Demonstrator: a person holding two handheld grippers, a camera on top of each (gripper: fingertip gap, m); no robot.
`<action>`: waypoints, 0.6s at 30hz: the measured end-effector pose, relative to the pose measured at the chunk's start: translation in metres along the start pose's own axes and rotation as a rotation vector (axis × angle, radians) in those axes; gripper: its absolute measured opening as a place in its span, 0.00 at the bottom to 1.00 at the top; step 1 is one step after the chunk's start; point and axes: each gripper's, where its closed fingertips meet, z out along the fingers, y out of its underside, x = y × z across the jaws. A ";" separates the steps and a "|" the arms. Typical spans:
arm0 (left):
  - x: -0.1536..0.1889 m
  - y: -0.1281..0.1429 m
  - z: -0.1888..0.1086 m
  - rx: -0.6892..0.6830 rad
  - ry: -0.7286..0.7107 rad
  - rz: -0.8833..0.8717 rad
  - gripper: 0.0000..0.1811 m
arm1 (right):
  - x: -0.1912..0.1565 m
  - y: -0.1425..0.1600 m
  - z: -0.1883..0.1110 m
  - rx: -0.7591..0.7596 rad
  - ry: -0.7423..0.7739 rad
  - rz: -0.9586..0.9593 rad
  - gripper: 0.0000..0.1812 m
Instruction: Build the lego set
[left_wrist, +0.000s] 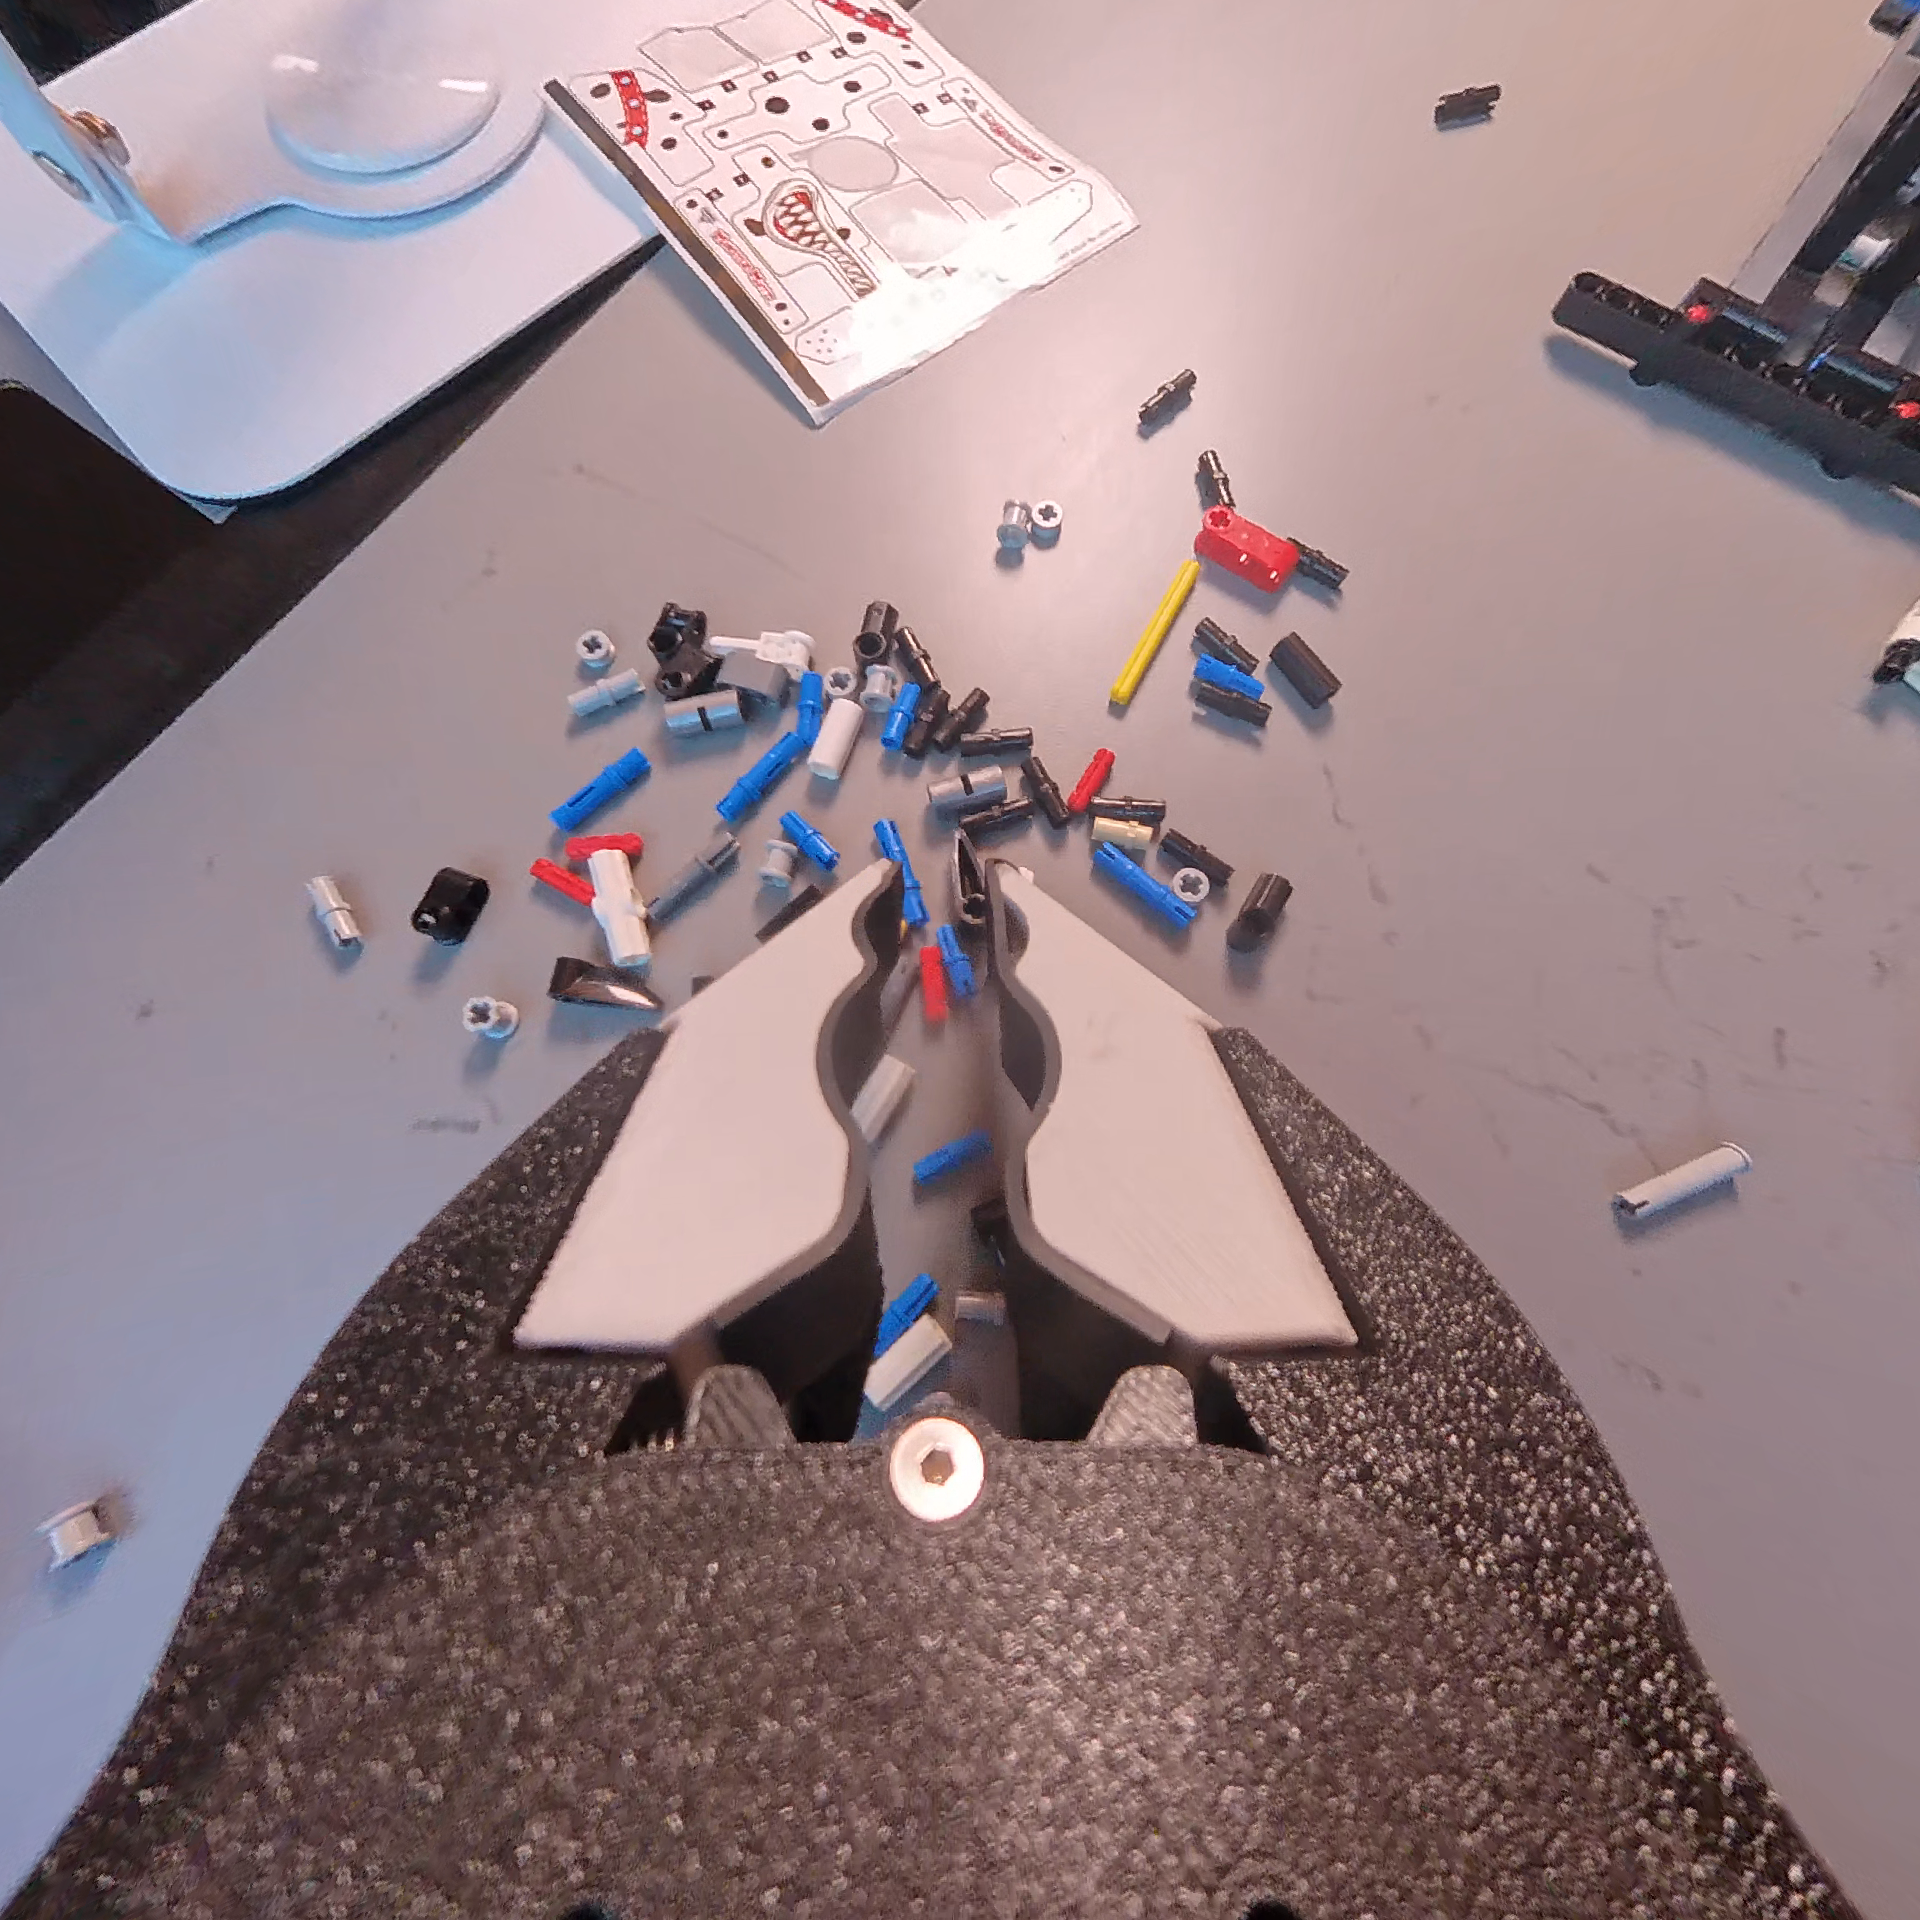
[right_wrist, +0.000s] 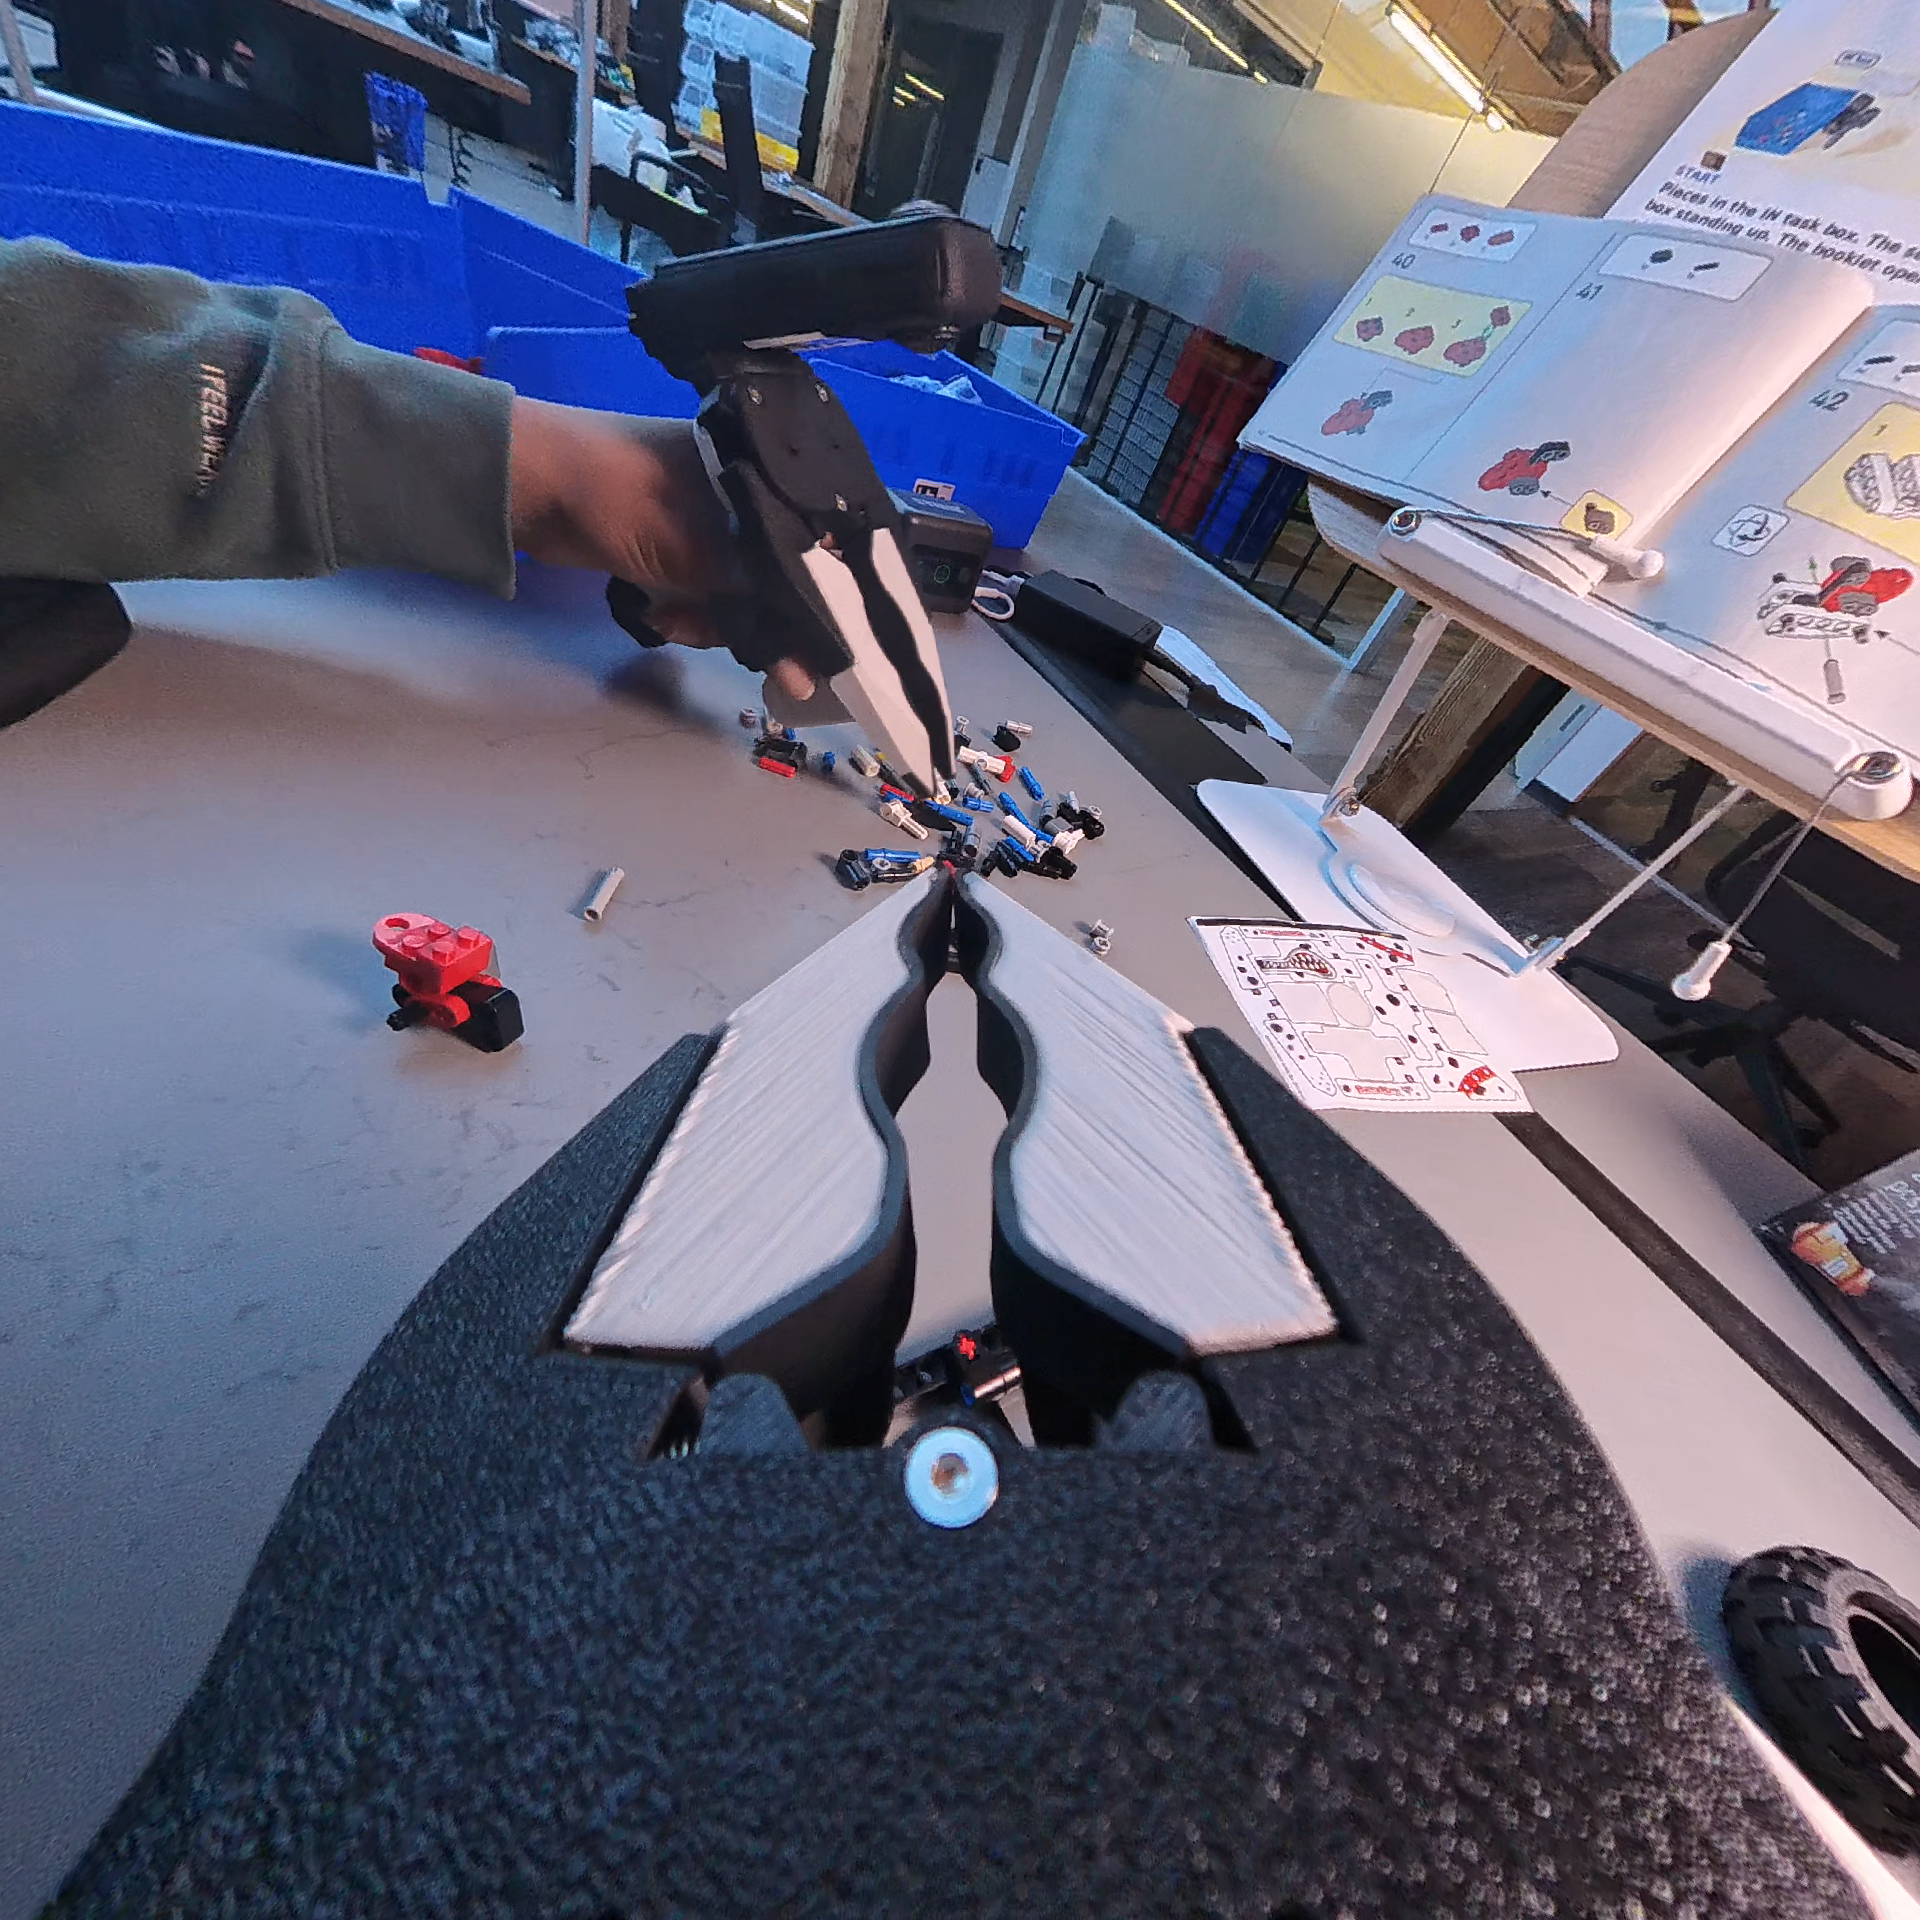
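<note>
Grey table (left_wrist: 1558, 935) strewn with small parts.
Pile of pins (left_wrist: 883, 748) at centre; sticker sheet (left_wrist: 831, 187) at twelve o'clock; yellow rod (left_wrist: 1153, 632) at two; grey tube (left_wrist: 1681, 1179) at four.

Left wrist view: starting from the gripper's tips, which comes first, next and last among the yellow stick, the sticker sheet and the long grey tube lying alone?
From the left gripper:
1. Yellow stick, ahead and slightly right, at the edge of the small-parts scatter.
2. Long grey tube, off to the right, alone on the table.
3. Sticker sheet, far ahead, at the top of the view.
</note>
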 end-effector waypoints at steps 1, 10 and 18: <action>-0.003 0.000 0.001 -0.005 -0.012 0.000 0.08 | 0.000 0.001 0.000 -0.002 -0.002 -0.001 0.00; -0.041 -0.010 0.007 0.003 -0.115 -0.050 0.09 | 0.000 0.004 0.001 -0.013 -0.006 -0.002 0.00; -0.046 -0.027 0.019 0.009 -0.072 -0.023 0.09 | -0.001 0.009 0.002 -0.027 -0.013 0.003 0.00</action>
